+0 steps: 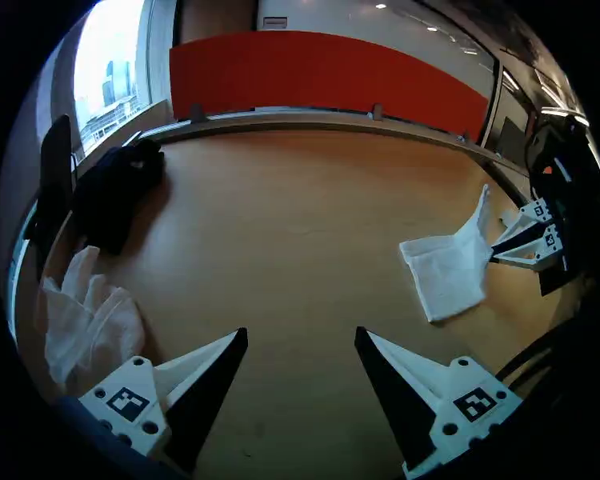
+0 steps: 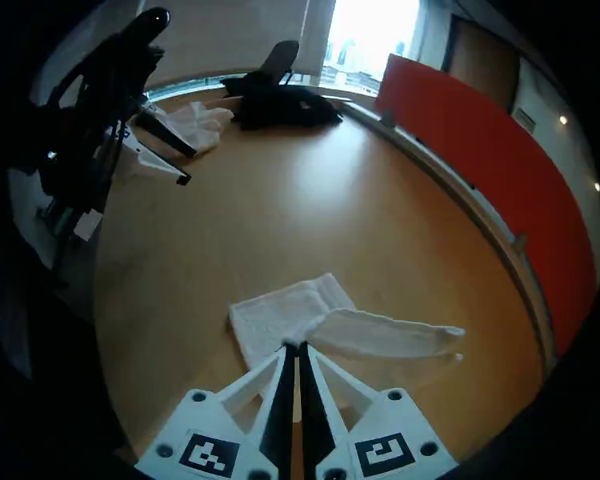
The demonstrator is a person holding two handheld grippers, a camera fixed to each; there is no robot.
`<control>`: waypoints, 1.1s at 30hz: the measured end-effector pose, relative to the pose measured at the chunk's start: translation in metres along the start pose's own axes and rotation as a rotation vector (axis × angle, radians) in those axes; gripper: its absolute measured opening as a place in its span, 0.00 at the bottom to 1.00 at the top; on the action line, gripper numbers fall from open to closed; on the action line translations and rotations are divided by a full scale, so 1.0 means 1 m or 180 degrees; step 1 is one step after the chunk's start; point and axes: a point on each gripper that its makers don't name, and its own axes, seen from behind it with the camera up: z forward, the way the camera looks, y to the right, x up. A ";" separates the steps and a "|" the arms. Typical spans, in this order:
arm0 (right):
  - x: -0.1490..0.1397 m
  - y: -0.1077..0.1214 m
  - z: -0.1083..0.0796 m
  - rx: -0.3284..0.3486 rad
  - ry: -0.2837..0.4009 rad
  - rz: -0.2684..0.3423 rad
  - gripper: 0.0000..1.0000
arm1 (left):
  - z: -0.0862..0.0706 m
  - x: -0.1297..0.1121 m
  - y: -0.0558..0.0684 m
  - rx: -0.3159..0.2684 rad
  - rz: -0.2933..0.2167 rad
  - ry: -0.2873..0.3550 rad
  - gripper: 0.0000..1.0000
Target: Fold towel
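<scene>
Over the near edge of the wooden table [image 1: 300, 208], the left gripper [image 1: 300, 330] hangs with its jaws spread wide and nothing between them. Farther along, toward the table's right side in the left gripper view, the white towel [image 2: 280, 316] lies partly folded. The right gripper [image 2: 292, 346] holds one corner up off the tabletop, jaws pinched together on it. By the table's left edge sit a crumpled white cloth [image 1: 88, 316] and, beyond it, a black bag [image 1: 116, 192]. Behind the table's far edge stands a red partition [image 1: 324, 76].

— The small cloth towel [image 2: 284, 316]?
— Plain white; the smooth wooden table [image 2: 300, 208] is warm brown.
— The long partition panel [image 1: 324, 76]?
— Solid red. The right gripper [image 2: 298, 346] is white with black-and-white markers.
</scene>
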 end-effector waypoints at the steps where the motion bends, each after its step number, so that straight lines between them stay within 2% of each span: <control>1: 0.000 -0.001 0.002 0.0020 -0.0009 -0.0008 0.06 | -0.001 -0.001 -0.002 0.0011 -0.0015 0.0000 1.00; 15: -0.001 -0.009 0.015 0.0139 -0.0075 -0.0039 0.06 | -0.009 -0.009 -0.016 0.0102 -0.0093 -0.0010 1.00; 24: -0.006 -0.006 0.015 0.0096 -0.0087 -0.0002 0.07 | -0.008 -0.009 -0.015 0.0094 -0.0077 -0.0018 1.00; 26: -0.008 -0.005 0.015 0.0077 -0.0092 0.0019 0.16 | -0.007 -0.010 -0.014 0.0094 -0.0074 -0.0019 1.00; 33: -0.017 -0.007 0.011 0.0070 -0.0124 0.0156 0.69 | -0.007 -0.009 -0.013 0.0087 -0.0073 -0.0015 1.00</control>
